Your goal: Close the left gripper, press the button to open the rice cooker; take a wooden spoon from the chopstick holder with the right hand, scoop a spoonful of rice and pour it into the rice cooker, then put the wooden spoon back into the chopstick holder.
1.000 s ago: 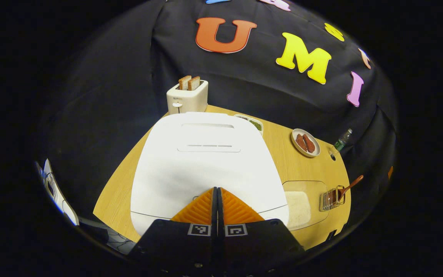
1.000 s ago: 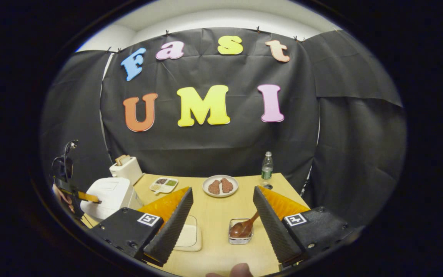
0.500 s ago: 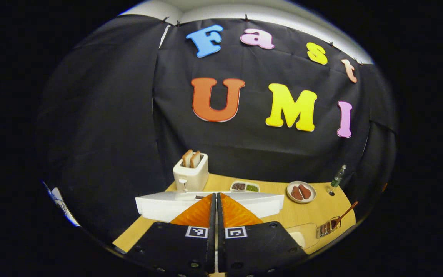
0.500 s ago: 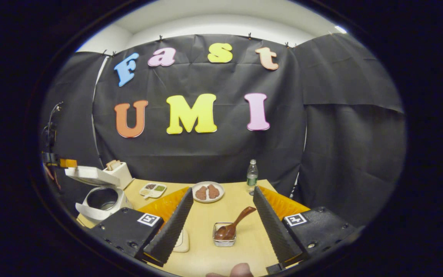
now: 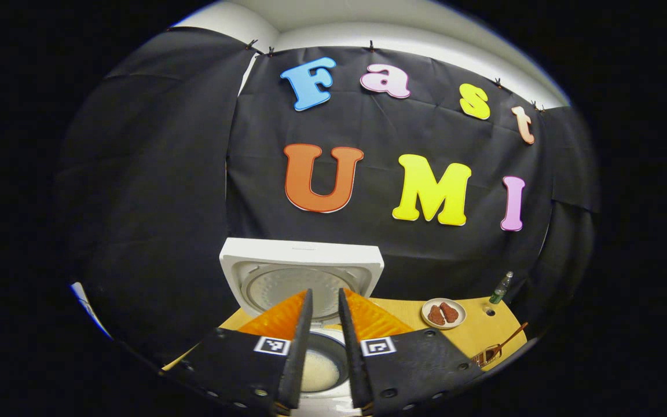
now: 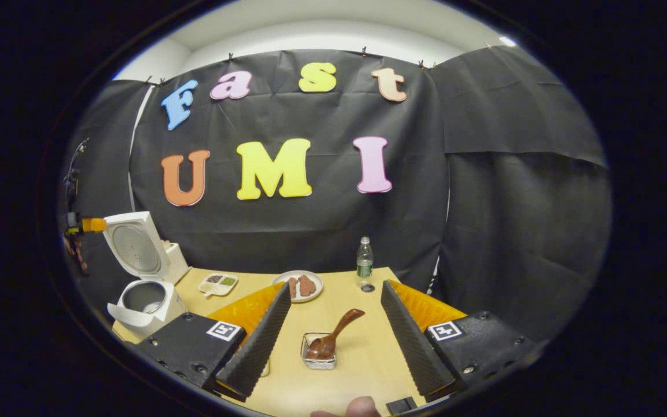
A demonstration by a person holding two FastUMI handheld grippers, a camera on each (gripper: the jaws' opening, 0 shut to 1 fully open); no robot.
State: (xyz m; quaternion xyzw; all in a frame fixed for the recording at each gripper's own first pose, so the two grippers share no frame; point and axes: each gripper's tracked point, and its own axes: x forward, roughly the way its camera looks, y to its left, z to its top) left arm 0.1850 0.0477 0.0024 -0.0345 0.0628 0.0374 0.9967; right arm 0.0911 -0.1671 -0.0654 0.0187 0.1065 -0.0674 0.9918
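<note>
1. In the left gripper view, our left tool (image 5: 323, 301) hangs in front of the rice cooker (image 5: 304, 278) with a small gap between its two fingers. It holds nothing.
2. The cooker's lid (image 5: 301, 258) stands straight up at 12 o'clock, so the cooker is open. Its pot (image 5: 319, 365) sits low between our fingers, and we see something pale inside it.
3. At about 4 o'clock, near the edge of the tabletop (image 5: 478, 330), the wooden spoon (image 5: 504, 341) leans in the chopstick holder (image 5: 487, 354).
4. In the right gripper view, our right tool (image 6: 334, 295) has its fingers wide apart and holds nothing.
5. The wooden spoon (image 6: 333, 336) is right ahead between the fingers, bowl down in the chopstick holder (image 6: 319, 359), handle leaning toward 1 o'clock.
6. The open rice cooker (image 6: 142, 301) sits far off at 9 o'clock.
7. We think the step now is to take the spoon. To do it well, we should go in slowly, put one finger on each side of the handle, pinch it high up, then lift along the way it leans so the holder does not tip.
</note>
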